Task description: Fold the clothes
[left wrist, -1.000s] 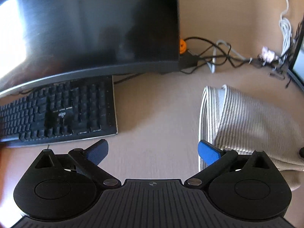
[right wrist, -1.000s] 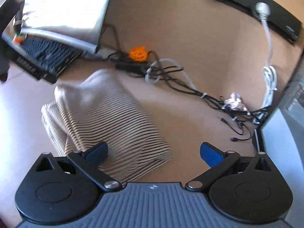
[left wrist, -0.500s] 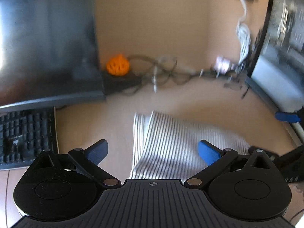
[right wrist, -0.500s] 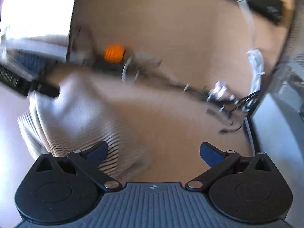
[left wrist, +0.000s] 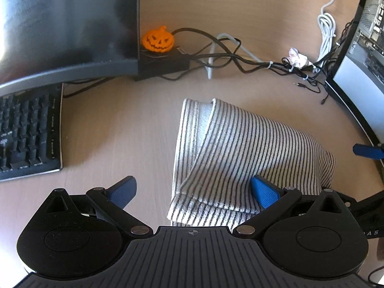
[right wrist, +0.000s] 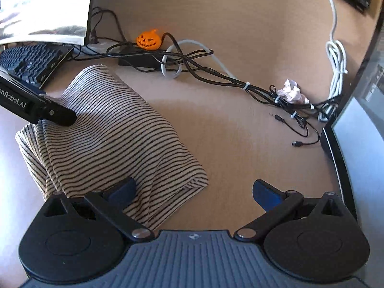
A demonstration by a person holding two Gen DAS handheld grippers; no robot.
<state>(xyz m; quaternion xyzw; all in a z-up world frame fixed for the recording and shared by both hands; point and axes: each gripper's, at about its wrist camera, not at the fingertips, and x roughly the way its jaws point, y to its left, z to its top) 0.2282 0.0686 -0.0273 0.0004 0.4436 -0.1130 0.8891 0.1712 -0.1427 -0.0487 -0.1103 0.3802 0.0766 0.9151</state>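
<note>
A: Where's the garment?

B: The striped garment lies folded into a compact bundle on the tan surface, roughly mid-desk, its layered edges showing at the near left corner in the left wrist view.

A: And the grippers?

B: The left gripper has its blue fingers spread wide, holding nothing. Its right finger sits over the cloth's near edge; whether it touches, I cannot tell. The right gripper is spread wide too, empty, its left finger over the garment's near corner and its right finger over bare surface.

A: What's around it?

B: A black keyboard lies well to the left, under the edge of a dark curved monitor. Behind the garment, an orange pumpkin figure rests on a black box, beside a tangle of black cables. A crumpled paper sits among those cables farther right, near a coiled white cord.
</note>
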